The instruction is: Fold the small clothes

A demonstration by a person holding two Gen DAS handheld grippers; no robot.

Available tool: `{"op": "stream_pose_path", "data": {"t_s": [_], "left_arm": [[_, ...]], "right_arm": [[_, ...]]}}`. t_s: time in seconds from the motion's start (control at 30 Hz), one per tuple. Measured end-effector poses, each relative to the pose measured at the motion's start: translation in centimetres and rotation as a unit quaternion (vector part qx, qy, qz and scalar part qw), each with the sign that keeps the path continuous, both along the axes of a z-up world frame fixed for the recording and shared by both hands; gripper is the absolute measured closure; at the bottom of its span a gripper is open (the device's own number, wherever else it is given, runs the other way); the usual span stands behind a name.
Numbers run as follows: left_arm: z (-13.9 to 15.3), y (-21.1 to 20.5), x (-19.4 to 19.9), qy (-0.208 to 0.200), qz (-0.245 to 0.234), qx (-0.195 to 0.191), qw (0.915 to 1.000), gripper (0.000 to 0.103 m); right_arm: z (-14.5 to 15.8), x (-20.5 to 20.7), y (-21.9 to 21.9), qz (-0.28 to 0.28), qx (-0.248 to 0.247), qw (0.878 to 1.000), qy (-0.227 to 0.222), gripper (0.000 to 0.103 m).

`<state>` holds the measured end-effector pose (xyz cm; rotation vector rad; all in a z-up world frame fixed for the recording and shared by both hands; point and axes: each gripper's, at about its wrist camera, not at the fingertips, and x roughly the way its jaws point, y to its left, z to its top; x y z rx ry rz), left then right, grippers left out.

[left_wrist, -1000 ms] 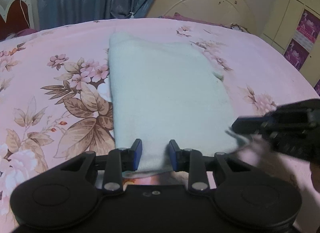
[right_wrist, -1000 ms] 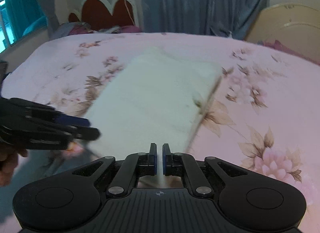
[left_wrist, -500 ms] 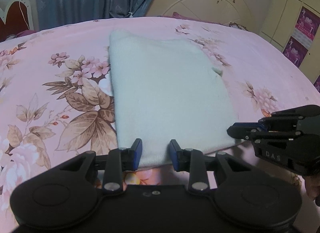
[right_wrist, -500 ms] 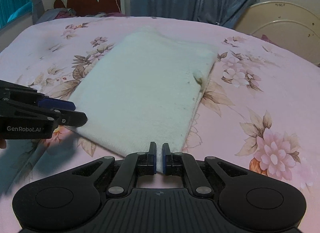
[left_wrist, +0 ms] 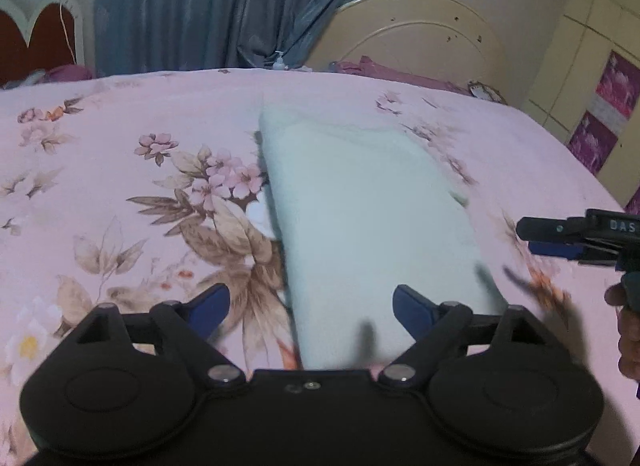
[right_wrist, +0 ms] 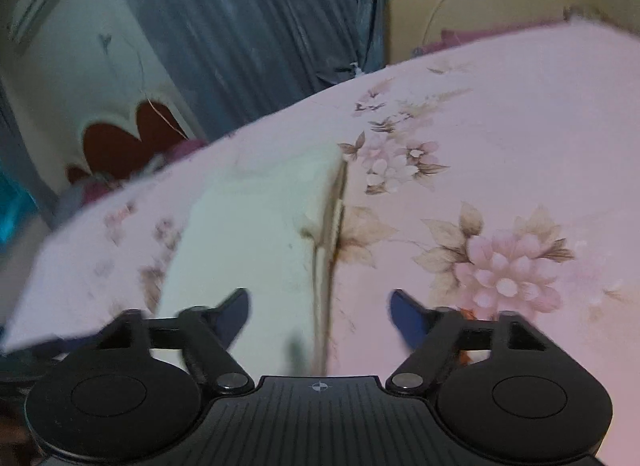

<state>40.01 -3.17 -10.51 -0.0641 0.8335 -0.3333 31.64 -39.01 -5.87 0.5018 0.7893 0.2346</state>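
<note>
A pale mint folded cloth (left_wrist: 368, 217) lies flat on the pink floral bedsheet (left_wrist: 120, 153). My left gripper (left_wrist: 310, 304) hovers at the cloth's near edge. Its jaws are opening wide and the pads press on nothing, though the cloth's near left corner shows between them. The right gripper (left_wrist: 560, 238) reaches in from the right edge of the left wrist view, apart from the cloth. In the tilted right wrist view the cloth (right_wrist: 248, 234) lies ahead and left. My right gripper (right_wrist: 318, 312) is opening over the cloth's right edge, gripping nothing.
A blue curtain (left_wrist: 208, 5) hangs behind the bed. A cream headboard (left_wrist: 420, 37) stands at the back right and a red heart-shaped one (left_wrist: 36, 37) at the back left. Cupboard doors with purple pictures (left_wrist: 604, 105) line the right wall.
Both grippers have let go of the cloth's near edge and spread their jaws. The left has drawn back a little. The right has pulled away and rolled, tilting its view.
</note>
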Motion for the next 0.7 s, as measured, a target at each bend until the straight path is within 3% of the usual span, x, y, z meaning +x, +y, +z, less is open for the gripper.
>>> {"op": "stream_pose_path", "data": {"t_s": [0.13, 0.27, 0.47, 0.6, 0.7], "left_arm": [[-1.3, 0.2, 4.2, 0.035, 0.014, -0.051, 0.998, 0.017], [-2.9, 0.5, 8.0, 0.081, 0.025, -0.099, 0.9915, 0.033], [-4.5, 0.6, 11.4, 0.116, 0.025, -0.143, 0.9825, 0.024], [-4.7, 0.1, 12.4, 0.119, 0.019, -0.149, 0.9815, 0.026], [-4.7, -0.6, 13.0, 0.118, 0.014, -0.146, 0.9821, 0.034]], "right_arm": [[-1.6, 3.9, -1.2, 0.012, 0.051, 0.998, 0.029, 0.039], [-4.3, 7.0, -2.6, 0.018, 0.109, 0.992, 0.062, 0.039], [-6.8, 9.8, -3.0, 0.052, 0.168, 0.981, 0.077, 0.039], [-7.0, 11.1, -2.3, 0.082, 0.17, 0.979, 0.078, 0.039], [-7.0, 12.0, -1.0, 0.101, 0.154, 0.98, 0.078, 0.054]]}}
